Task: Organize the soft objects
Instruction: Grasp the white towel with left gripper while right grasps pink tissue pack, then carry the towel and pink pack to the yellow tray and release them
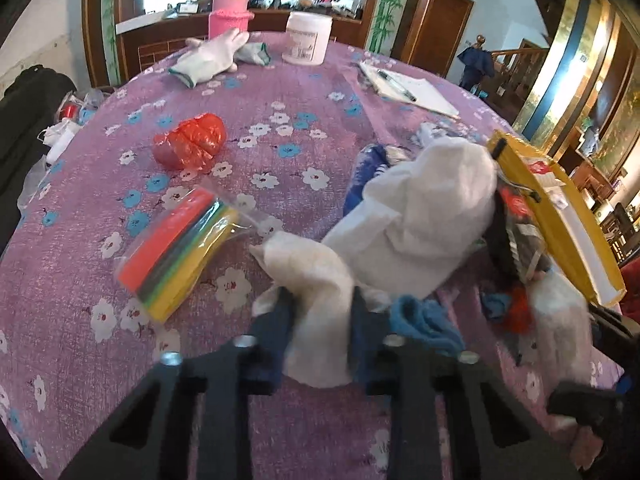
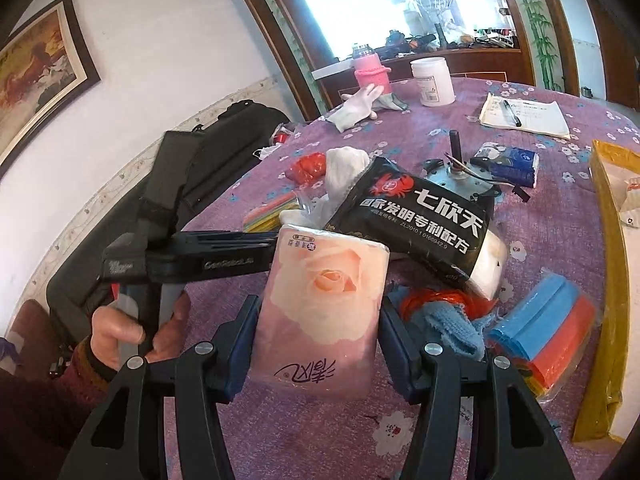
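Note:
My left gripper (image 1: pixel 318 304) is shut on a white cloth (image 1: pixel 316 280) just above the purple flowered tablecloth (image 1: pixel 280 112). Behind it lies a pile of soft things: a bigger white cloth (image 1: pixel 432 208), a blue knitted cloth (image 1: pixel 424 320) and something red. My right gripper (image 2: pixel 318 316) is shut on a pink tissue pack with a rose print (image 2: pixel 324 304) and holds it above the table. The left gripper's body (image 2: pixel 192 264) shows to its left. A black packet with white writing (image 2: pixel 416 216) lies on the pile behind the pack.
A bag of coloured sponges (image 1: pixel 180 248), a red plastic bag (image 1: pixel 190 146), white gloves (image 1: pixel 208 60), a pink bottle (image 1: pixel 230 12), a white jar (image 1: pixel 308 38), a notepad with a pen (image 1: pixel 408 88) and a yellow box (image 1: pixel 560 220) are on the table. A small motor (image 2: pixel 456 176) lies behind the black packet.

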Tool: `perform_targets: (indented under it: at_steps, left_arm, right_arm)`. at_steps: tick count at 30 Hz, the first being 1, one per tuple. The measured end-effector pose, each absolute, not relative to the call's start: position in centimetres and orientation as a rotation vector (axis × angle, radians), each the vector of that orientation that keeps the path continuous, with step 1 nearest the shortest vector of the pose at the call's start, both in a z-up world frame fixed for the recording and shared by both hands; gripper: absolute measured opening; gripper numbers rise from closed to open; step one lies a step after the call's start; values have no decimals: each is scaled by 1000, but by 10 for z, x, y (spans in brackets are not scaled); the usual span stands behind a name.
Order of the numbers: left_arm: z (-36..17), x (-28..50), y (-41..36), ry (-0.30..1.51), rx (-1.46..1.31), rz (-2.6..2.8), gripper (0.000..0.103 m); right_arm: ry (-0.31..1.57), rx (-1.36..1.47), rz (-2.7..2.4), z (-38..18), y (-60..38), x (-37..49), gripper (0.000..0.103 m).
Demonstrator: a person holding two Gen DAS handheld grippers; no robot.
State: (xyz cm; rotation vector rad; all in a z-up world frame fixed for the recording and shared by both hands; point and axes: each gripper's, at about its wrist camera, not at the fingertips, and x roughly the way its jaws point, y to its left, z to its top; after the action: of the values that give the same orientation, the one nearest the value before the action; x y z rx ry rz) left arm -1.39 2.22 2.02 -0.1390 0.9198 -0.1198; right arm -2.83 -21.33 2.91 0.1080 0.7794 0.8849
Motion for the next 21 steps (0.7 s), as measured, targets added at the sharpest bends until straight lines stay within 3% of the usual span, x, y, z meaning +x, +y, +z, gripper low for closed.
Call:
perform_targets:
  at_steps: [12,21]
  left_arm:
    - [66,-63,41,788,-183,-121,14]
    - [42,-72,6,832,-113,-118,14]
  right_arm:
    - [761,84,898,30,-209,-32,62]
    - [732,51,883,33,-206,-38,62]
